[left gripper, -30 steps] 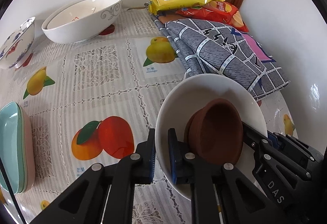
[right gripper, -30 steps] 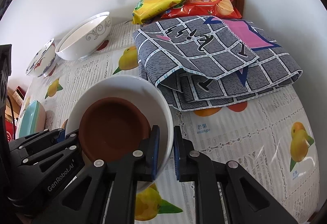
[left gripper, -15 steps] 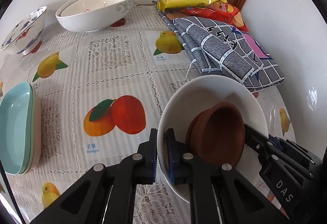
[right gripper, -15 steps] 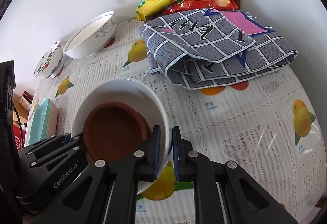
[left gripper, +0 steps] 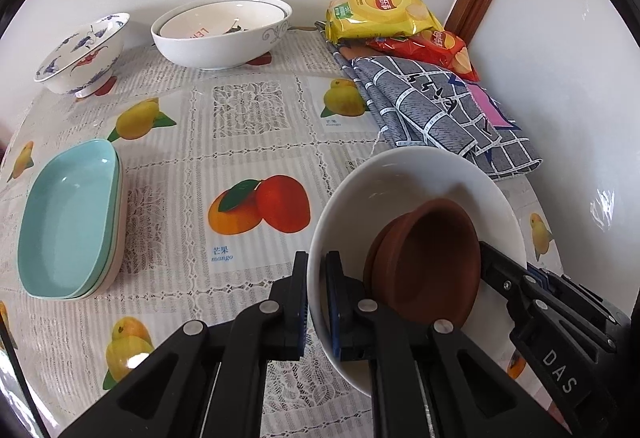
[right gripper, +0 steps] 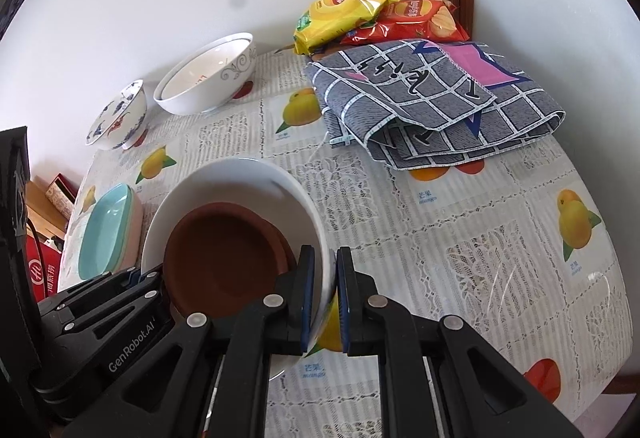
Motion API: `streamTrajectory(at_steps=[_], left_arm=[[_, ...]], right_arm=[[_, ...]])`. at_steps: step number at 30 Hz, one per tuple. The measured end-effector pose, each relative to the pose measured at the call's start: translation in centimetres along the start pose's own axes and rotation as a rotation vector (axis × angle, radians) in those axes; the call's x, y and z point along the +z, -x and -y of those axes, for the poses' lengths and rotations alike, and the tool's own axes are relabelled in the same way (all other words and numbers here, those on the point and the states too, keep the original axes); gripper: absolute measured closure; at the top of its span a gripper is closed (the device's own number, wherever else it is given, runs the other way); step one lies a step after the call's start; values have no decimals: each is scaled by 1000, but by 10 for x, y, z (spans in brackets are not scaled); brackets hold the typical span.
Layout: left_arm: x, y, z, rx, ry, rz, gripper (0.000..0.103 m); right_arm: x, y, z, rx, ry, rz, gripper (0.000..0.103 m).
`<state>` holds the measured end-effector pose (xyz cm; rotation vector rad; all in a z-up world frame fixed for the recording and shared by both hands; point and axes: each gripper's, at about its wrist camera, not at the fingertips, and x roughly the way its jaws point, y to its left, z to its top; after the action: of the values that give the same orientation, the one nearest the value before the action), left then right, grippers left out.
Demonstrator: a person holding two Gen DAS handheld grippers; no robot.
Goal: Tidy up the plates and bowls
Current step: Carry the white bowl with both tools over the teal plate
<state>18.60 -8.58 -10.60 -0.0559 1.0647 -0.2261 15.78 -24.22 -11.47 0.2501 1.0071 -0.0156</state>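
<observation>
White round ceramic bowl (left gripper: 404, 174), rim clamped at nine by left claw (left gripper: 317, 302) and three by right claw (right gripper: 325, 298), could tilt, spilling its loose brown clay dishes (left gripper: 428, 258).

Left gripper (left gripper: 317, 298) clamped on white bowl (left gripper: 404, 174) rim, brown dishes (left gripper: 428, 262) inside, above fruit-print bench (left gripper: 248, 142); teal plates (left gripper: 68, 218) left.
</observation>
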Motion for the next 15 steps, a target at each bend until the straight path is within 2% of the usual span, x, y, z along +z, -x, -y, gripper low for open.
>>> streamTrajectory(at_steps=[15], left_arm=[[9,28,-28,7,24,50,94]], right_arm=[[9,17,-37,15,36,43,92]])
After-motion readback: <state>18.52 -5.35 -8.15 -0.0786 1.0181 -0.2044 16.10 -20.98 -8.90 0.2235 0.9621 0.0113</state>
